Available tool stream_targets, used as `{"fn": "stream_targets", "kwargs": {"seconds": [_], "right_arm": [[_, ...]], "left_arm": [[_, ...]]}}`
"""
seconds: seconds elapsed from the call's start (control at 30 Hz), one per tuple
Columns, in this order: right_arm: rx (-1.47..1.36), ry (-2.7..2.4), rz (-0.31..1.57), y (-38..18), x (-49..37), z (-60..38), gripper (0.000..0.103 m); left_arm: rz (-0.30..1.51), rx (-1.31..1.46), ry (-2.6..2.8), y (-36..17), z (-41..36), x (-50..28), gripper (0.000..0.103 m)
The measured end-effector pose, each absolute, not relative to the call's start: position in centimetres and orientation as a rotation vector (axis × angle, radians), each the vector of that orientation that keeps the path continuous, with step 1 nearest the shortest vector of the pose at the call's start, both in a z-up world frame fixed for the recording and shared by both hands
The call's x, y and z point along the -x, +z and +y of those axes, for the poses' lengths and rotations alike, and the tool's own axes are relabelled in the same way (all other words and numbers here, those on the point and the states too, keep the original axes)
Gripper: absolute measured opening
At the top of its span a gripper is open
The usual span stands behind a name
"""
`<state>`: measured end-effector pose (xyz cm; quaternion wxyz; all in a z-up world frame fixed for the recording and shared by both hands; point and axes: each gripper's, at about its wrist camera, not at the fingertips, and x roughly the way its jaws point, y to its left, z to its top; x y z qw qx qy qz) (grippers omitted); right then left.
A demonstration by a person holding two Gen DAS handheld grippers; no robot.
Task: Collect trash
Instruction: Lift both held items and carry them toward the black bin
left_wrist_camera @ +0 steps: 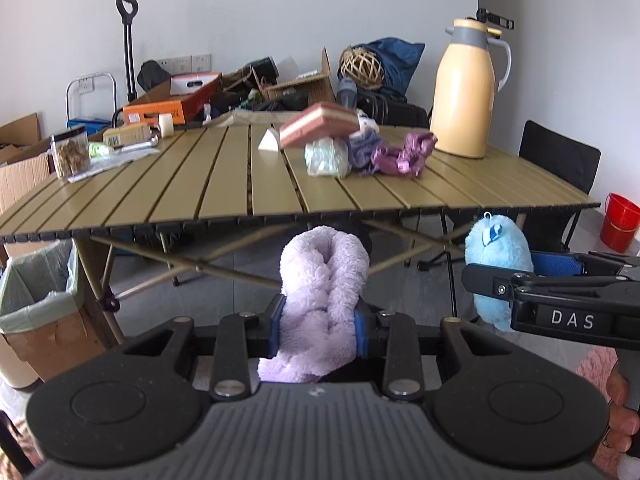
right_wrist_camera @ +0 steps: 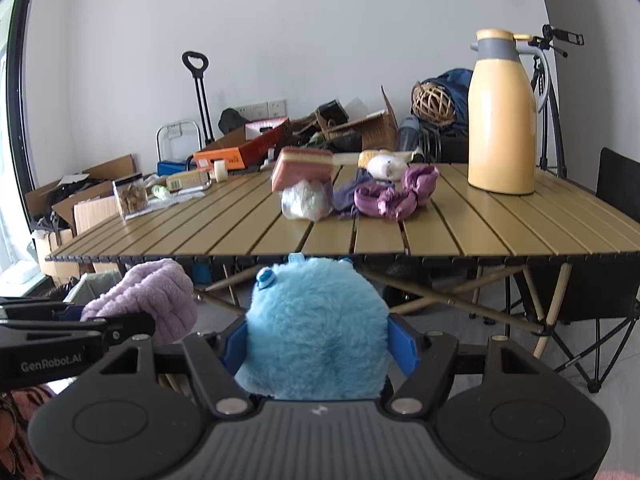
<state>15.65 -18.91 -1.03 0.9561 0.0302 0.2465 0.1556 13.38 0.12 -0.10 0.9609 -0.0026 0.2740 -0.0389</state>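
Note:
My left gripper [left_wrist_camera: 320,330] is shut on a fluffy lilac cloth [left_wrist_camera: 320,280], held below the near edge of the slatted table [left_wrist_camera: 224,200]. My right gripper [right_wrist_camera: 318,340] is shut on a fuzzy blue plush toy [right_wrist_camera: 316,324]; in the left wrist view the blue plush toy [left_wrist_camera: 496,256] hangs at the right. The lilac cloth [right_wrist_camera: 156,296] shows at the left of the right wrist view. On the table lie a crumpled clear plastic bag [left_wrist_camera: 326,158], purple rags [left_wrist_camera: 400,154] and a pink box [left_wrist_camera: 320,124]. A bag-lined cardboard bin [left_wrist_camera: 36,304] stands on the floor at the left.
A tall yellow thermos jug [left_wrist_camera: 464,92] stands at the table's far right. A clear jar [left_wrist_camera: 70,152], tape roll [left_wrist_camera: 166,125] and carton sit at the far left. Boxes and clutter fill the space behind. A black chair [left_wrist_camera: 560,160] and red bucket [left_wrist_camera: 622,222] are at the right.

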Motion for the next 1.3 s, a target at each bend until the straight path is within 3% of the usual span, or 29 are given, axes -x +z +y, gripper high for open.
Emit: {"fn": "stream_targets", "kwargs": {"seconds": [1.3], "right_arm": [[-0.042, 0.267, 1.032, -13.5, -19.3, -17.2, 0.069]], "left_arm": [[0.975, 0.033, -0.017, -11.6, 0.9, -18.0, 0.033]]}}
